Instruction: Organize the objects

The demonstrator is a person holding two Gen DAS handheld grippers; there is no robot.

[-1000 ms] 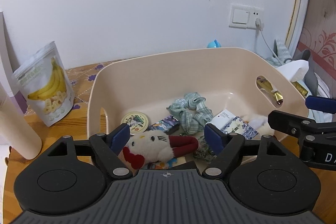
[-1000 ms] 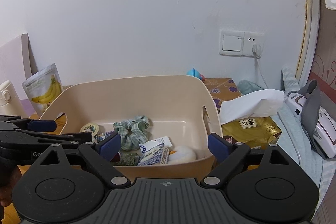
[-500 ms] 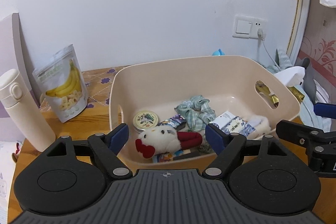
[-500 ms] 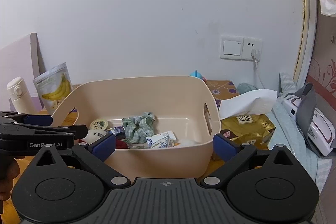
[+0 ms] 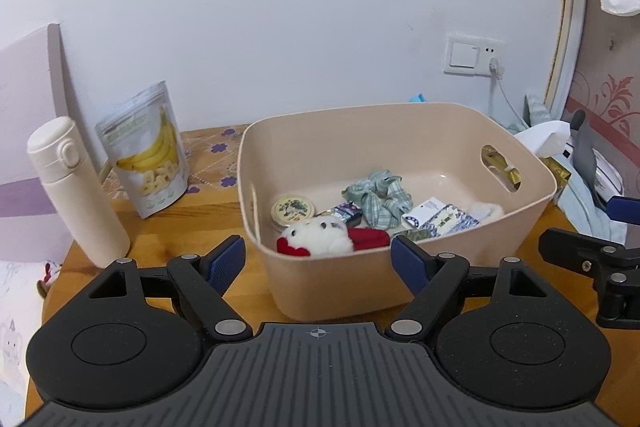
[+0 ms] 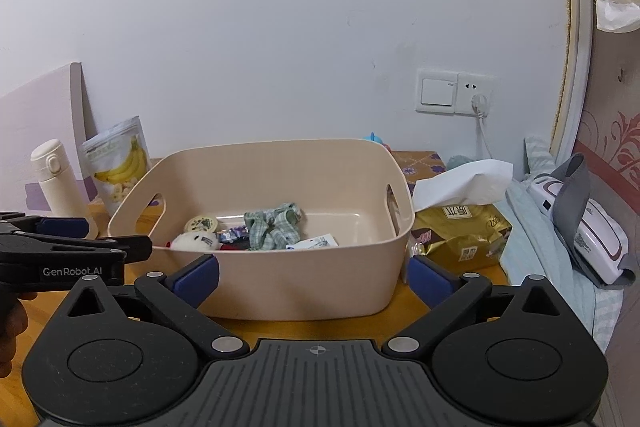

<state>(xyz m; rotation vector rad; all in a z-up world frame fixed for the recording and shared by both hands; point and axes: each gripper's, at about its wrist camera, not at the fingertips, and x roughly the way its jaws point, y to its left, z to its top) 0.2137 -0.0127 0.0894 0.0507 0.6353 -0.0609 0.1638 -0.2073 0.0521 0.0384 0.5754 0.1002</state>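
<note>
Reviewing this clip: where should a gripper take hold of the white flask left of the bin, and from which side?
Judging by its shape, grip the white flask around its smooth round body below the cap, coming in level from the front. It stands upright, slightly tilted, with the banana chip bag close on its right.

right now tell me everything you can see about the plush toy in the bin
The plush toy is a small, fluffy white cat-like figure with a red bow and red clothing. It lies on its side on the floor of the beige plastic bin, near the front left corner. A round tin sits just behind it and small packets crowd its red end. Neither claw touches it.
</note>
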